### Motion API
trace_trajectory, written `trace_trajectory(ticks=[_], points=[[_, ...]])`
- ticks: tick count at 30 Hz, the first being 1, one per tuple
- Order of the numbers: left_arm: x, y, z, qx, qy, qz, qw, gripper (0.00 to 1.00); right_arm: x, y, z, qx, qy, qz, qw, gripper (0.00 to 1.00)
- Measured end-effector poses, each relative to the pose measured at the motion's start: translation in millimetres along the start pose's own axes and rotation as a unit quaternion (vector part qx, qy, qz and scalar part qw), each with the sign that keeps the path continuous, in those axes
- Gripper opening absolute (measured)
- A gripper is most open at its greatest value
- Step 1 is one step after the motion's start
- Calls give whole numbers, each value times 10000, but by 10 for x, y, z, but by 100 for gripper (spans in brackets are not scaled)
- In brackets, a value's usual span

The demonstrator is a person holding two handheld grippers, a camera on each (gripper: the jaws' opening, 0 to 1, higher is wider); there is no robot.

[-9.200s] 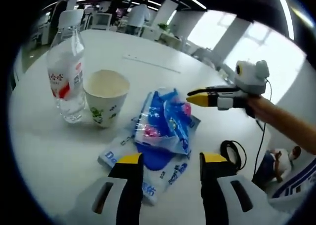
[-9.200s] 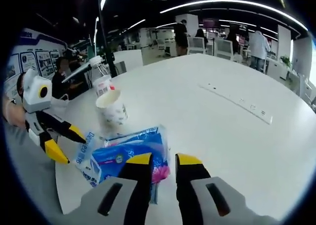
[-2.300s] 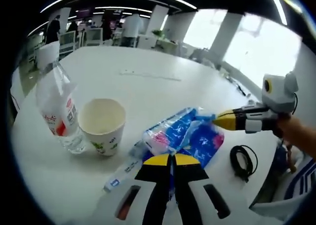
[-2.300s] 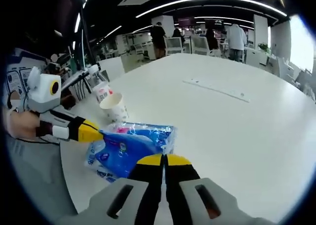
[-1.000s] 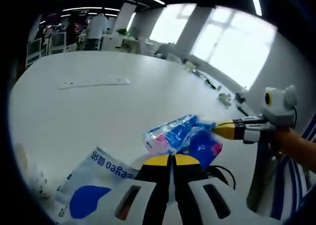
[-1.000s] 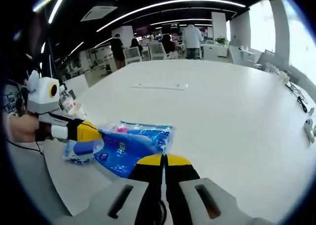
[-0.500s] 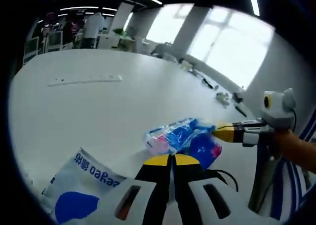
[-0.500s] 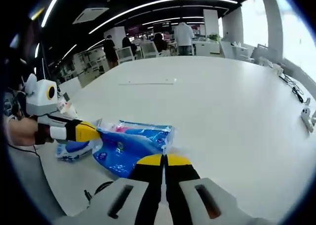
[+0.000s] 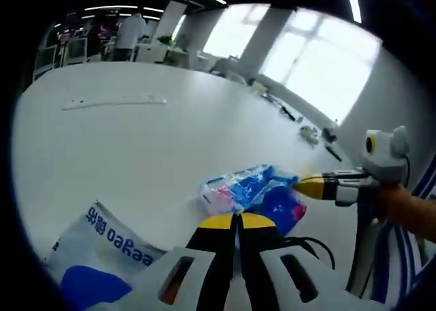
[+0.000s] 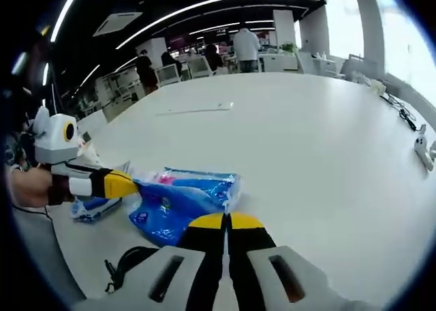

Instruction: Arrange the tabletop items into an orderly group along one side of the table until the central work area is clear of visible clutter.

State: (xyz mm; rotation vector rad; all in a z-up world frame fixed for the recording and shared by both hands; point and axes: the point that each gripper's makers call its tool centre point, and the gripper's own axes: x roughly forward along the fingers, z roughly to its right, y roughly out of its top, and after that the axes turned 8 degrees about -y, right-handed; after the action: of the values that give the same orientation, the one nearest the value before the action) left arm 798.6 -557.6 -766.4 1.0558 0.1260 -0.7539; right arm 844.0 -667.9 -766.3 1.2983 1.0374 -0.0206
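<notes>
A blue plastic packet [image 9: 253, 188] with pink print hangs just above the white table [image 9: 136, 140], stretched between my two grippers. My left gripper [image 9: 236, 219] is shut on its near end; in the right gripper view the left gripper [image 10: 131, 185] pinches the packet [image 10: 182, 196] from the left. My right gripper [image 10: 226, 220] is shut on the opposite end, and in the left gripper view the right gripper [image 9: 300, 185] comes in from the right. A flat white-and-blue packet [image 9: 102, 253] lies on the table below the left gripper.
A coiled black cable [image 10: 128, 262] lies near the table edge under the packet. A thin strip [image 10: 194, 109] sits mid-table. Small white items [image 10: 422, 147] rest at the far right edge. The white-and-blue packet [image 10: 92, 209] lies behind the left gripper. People and desks stand beyond.
Both grippers closed on the blue packet and lifted it. The cameras have swung, so bottle and cup left the left gripper view; the black cable came into the right gripper view.
</notes>
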Motion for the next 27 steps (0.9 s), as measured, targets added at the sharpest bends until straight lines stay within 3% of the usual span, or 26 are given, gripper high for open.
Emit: trace_trajectory(ticks=[27], points=[[98, -123, -37, -44, -12, -120, 9999, 0, 93, -148, 64, -42, -49, -120, 9999, 0]])
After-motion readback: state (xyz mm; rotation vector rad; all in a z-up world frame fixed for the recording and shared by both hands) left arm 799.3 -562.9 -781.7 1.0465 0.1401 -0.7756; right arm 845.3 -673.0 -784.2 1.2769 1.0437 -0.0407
